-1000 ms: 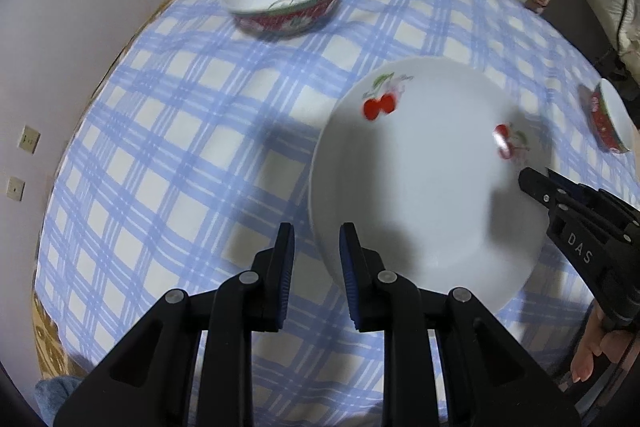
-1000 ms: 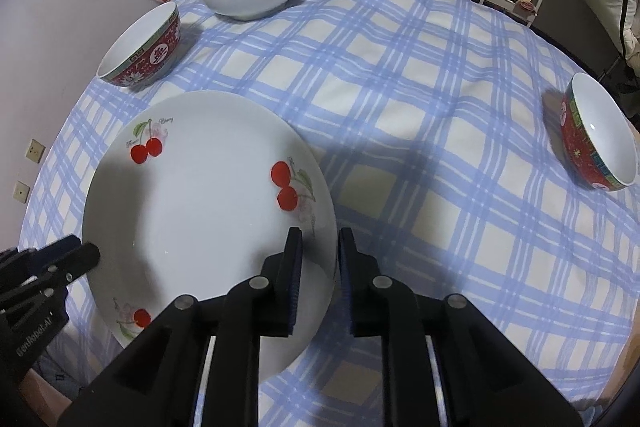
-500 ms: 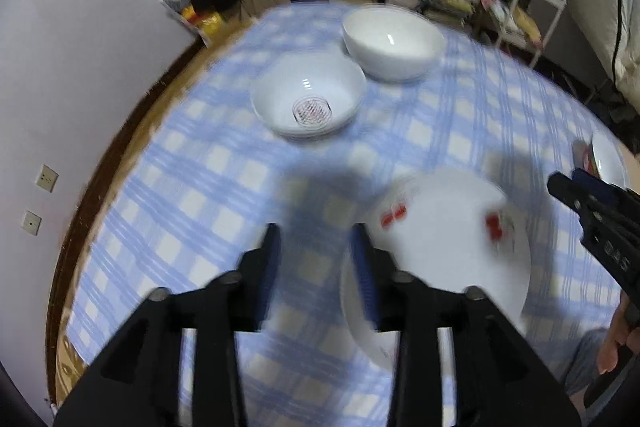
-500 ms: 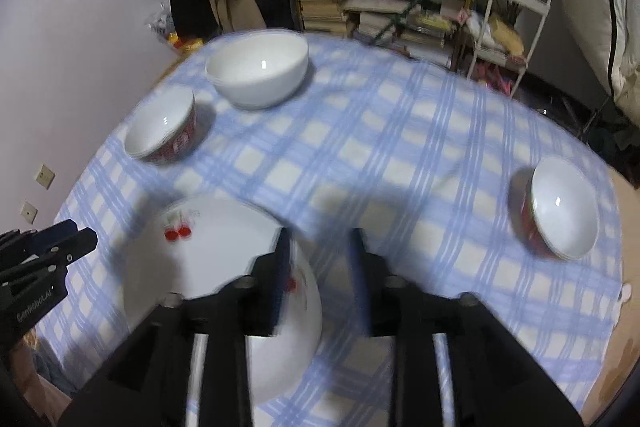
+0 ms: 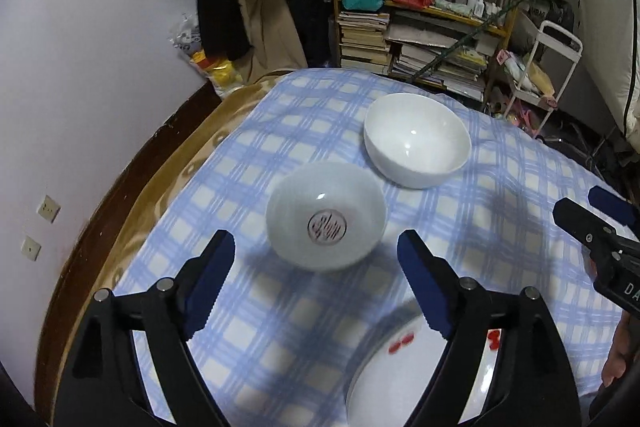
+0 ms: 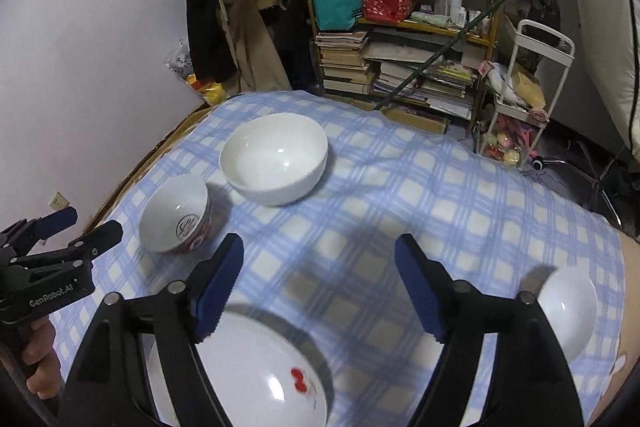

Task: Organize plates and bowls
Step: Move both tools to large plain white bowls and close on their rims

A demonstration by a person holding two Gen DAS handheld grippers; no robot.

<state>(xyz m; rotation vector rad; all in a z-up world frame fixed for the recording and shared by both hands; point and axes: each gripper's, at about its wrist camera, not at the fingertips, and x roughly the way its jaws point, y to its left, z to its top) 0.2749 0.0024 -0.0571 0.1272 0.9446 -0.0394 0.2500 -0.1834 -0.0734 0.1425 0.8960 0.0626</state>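
Left-wrist view, left to right: the left gripper (image 5: pixel 316 263), black with blue pads, points steeply down over a table covered by a blue-and-white checked cloth (image 5: pixel 500 227). Its jaws have just been opening and now stand wide apart with nothing between them. Beyond its fingertips sits one small white bowl with a red emblem inside (image 5: pixel 326 221); just beside it, farther back, sits one larger plain white bowl (image 5: pixel 416 139). One white plate with red cherry prints (image 5: pixel 396 375) lies flat on the cloth below the right finger, partly hidden by it. At the right edge the right gripper (image 5: pixel 592 211) enters, with part of the person's hand (image 5: pixel 614 359) below it.

Right-wrist view, left to right: the left gripper (image 6: pixel 86 227) and its holding hand (image 6: pixel 40 363) appear at the left edge. The small bowl (image 6: pixel 176 223), red-patterned outside, and the large white bowl (image 6: pixel 274 157) stand side by side, close but apart. The right gripper (image 6: pixel 318 261) likewise points steeply down; its jaws have just been opening, are spread wide, and grip nothing. The cherry plate (image 6: pixel 256 371) rests on the cloth under its left finger. A second small white bowl (image 6: pixel 568 311) sits well apart at the right.

Count: three bowls, one plate, two grippers.
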